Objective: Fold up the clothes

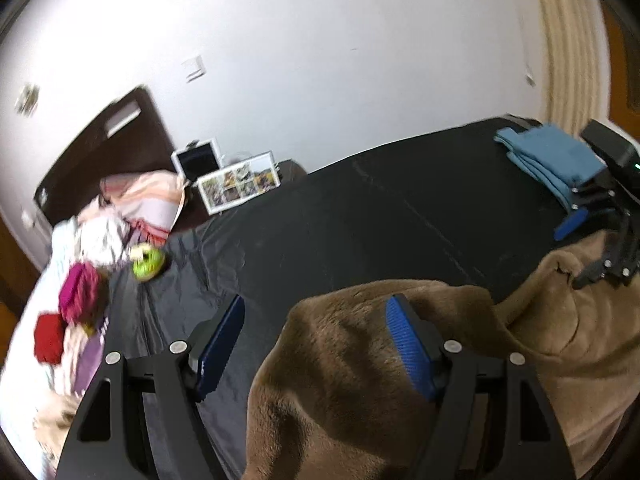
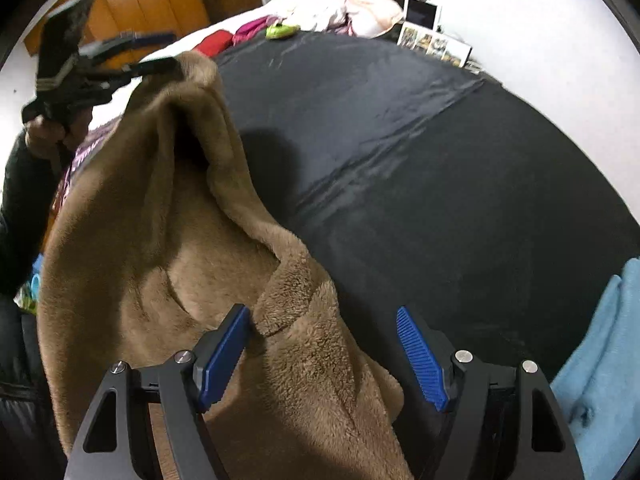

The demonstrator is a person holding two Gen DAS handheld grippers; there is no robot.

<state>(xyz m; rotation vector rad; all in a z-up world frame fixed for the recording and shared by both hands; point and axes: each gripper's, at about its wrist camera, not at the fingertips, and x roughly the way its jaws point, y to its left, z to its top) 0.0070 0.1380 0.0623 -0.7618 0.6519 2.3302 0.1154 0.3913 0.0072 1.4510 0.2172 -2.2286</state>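
Note:
A brown fleece garment point(image 1: 360, 380) point(image 2: 160, 240) lies bunched on the black sheet point(image 1: 400, 220) point(image 2: 420, 140). In the left wrist view my left gripper point(image 1: 316, 344) is open, and the fleece rises around its right finger point(image 1: 408, 348). From the right wrist view, the left gripper point(image 2: 160, 50) sits at the fleece's raised far corner. My right gripper point(image 2: 322, 356) is open too, with a fleece edge lying between its pads close to the left finger point(image 2: 224, 354). The left wrist view shows the right gripper point(image 1: 580, 248) at the garment's other end.
A folded blue garment point(image 1: 552, 160) point(image 2: 608, 360) rests at the sheet's right edge. A heap of mixed clothes point(image 1: 80, 300) and a green object point(image 1: 148, 264) lie at the far left. A picture frame point(image 1: 240, 184) leans on the wall. A hand point(image 2: 44, 132) holds the left gripper.

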